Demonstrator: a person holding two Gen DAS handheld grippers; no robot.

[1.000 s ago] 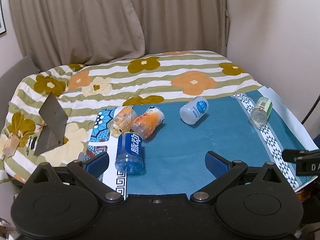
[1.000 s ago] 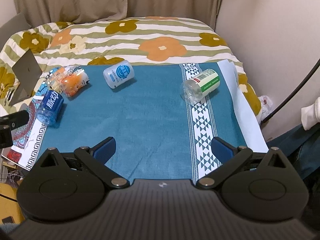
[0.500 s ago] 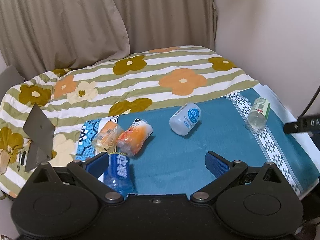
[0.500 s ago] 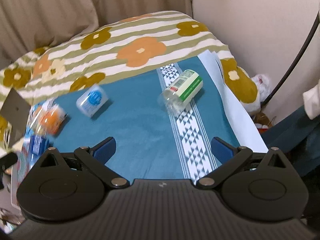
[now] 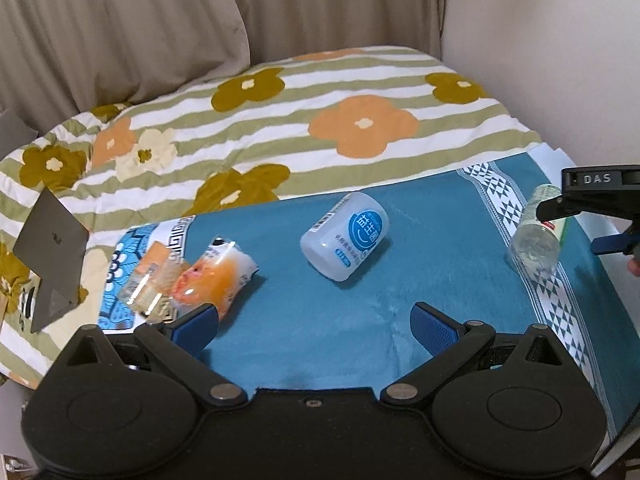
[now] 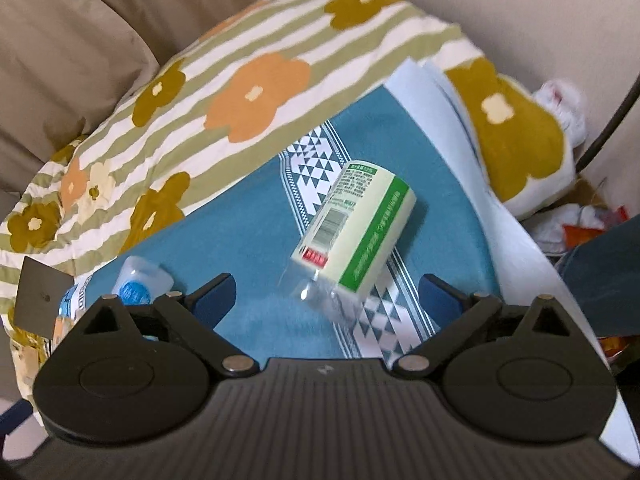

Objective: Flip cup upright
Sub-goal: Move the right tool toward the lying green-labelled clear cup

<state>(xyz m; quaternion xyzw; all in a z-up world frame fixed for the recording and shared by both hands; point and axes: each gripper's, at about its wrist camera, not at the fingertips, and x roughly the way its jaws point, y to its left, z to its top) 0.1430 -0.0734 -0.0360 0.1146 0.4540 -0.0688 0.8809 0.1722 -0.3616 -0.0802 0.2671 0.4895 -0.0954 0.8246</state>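
Note:
Several cups lie on their sides on a teal cloth point(image 5: 440, 248). A clear cup with a green and cream label point(image 6: 356, 232) lies on the white patterned stripe; it also shows in the left wrist view point(image 5: 536, 236). My right gripper point(image 6: 326, 298) is open, just above and before it, the cup lying between its fingers in view. A white cup with a blue label point(image 5: 344, 236) lies mid-cloth. An orange cup point(image 5: 216, 276) and a clear orange cup point(image 5: 150, 276) lie at the left. My left gripper point(image 5: 312, 326) is open and empty, short of the white cup.
The cloth lies on a bed with a flowered striped blanket point(image 5: 280, 120). A grey laptop-like stand point(image 5: 50, 256) sits at the left. Curtains point(image 5: 160, 20) and a wall point(image 5: 560, 40) stand behind. A dark cable point(image 6: 608, 120) hangs at the right.
Both grippers have moved forward. The right gripper swung right and closed in on the green-labelled cup. The blue bottle at the left has dropped out of the left wrist view.

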